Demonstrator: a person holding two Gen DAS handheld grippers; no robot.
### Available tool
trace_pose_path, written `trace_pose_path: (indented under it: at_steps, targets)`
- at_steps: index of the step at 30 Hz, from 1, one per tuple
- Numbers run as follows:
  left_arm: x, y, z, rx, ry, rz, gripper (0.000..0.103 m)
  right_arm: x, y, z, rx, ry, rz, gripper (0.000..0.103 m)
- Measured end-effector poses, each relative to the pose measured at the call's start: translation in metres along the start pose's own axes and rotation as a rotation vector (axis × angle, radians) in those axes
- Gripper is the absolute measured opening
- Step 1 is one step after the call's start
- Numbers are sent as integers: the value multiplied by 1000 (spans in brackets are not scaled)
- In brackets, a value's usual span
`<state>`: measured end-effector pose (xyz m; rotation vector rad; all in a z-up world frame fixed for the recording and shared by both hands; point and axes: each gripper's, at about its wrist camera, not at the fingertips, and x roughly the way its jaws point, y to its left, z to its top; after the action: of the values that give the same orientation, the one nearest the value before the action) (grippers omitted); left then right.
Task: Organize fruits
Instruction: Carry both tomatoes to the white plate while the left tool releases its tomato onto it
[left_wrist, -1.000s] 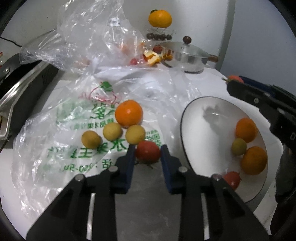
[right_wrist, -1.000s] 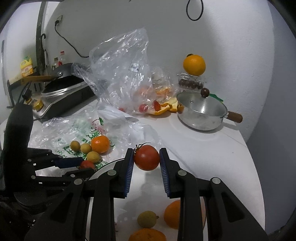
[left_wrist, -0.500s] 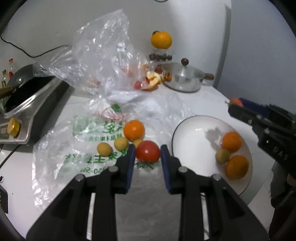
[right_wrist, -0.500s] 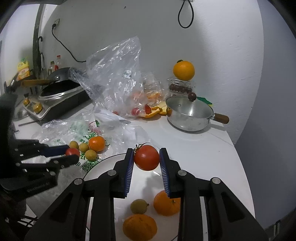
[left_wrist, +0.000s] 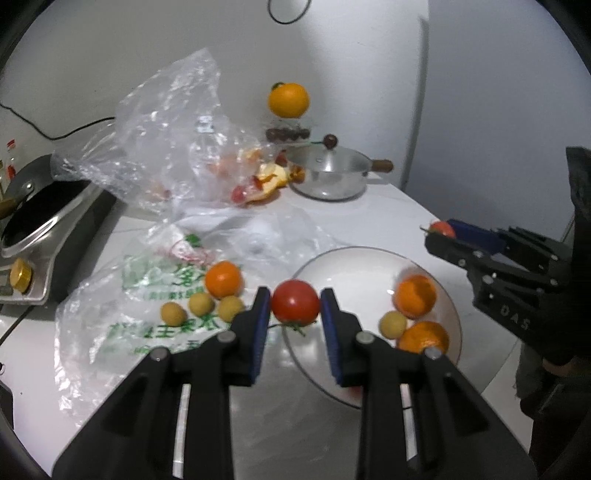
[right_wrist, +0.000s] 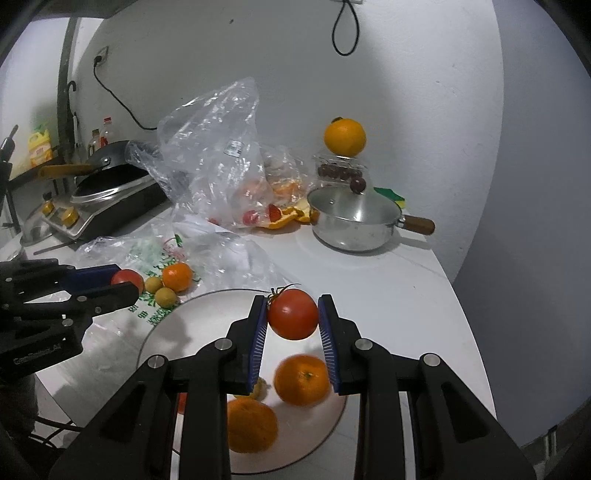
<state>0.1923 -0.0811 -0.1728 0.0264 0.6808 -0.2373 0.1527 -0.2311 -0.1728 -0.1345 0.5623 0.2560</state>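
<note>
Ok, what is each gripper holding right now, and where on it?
Each grips a red tomato by its sides: the left gripper holds one tomato, the right gripper another tomato over the plate.

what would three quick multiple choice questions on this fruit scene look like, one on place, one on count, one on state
1. Where is the loose orange?
A. on the printed plastic bag
B. in the steel pot
C. on the stove

2. How many oranges lie on the plate?
A. none
B. two
C. five

3. What is the left gripper doing?
A. hanging open
B. gripping a knife
C. clamping a tomato

Answers: 1 A, it sits on the bag beside small yellow fruits. 2 B, two oranges rest there. 3 C, both pads press the tomato.
</note>
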Motion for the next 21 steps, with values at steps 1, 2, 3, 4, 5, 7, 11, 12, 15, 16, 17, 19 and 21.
trace_pose_path:
  at_steps: [1,2,3,4,5,7,11,12,15,16,17,19,21]
  targets:
    - [2,-3,0,2,5,-6,28,0,-3,-1,4,1,-1,30]
    - [4,-8,0,5,11,-11,28,1,-6,-3,6,2,-1,30]
    - [5,-11,-1,8,16,-15,28,1,-9,-4,10,4,-2,30]
    - [6,-14,-2,9,20,-20,28,1,-11,-5,13,6,-2,30]
    - [8,-17,-2,9,27,-26,28,1,-13,-7,15,8,-2,30]
    - [10,-24,-5,16,38,-38,28,2,-17,-10,19,12,0,30]
    - [16,-37,-9,25,62,-54,28,2,-22,-17,25,26,2,30]
    - [17,-40,-10,26,68,-59,28,2,-24,-18,25,28,2,30]
    - [20,-47,-14,29,78,-72,28,-2,-27,-20,23,28,-1,30]
    - [21,-48,-15,26,81,-75,28,-2,-28,-21,24,28,-2,30]
    - [22,-49,-16,22,86,-77,28,-3,-29,-22,26,28,-2,30]
    - [23,-52,-18,23,91,-79,28,-4,-30,-24,30,30,-4,30]
    - [24,-54,-20,24,97,-84,28,-5,-31,-27,33,34,-3,30]
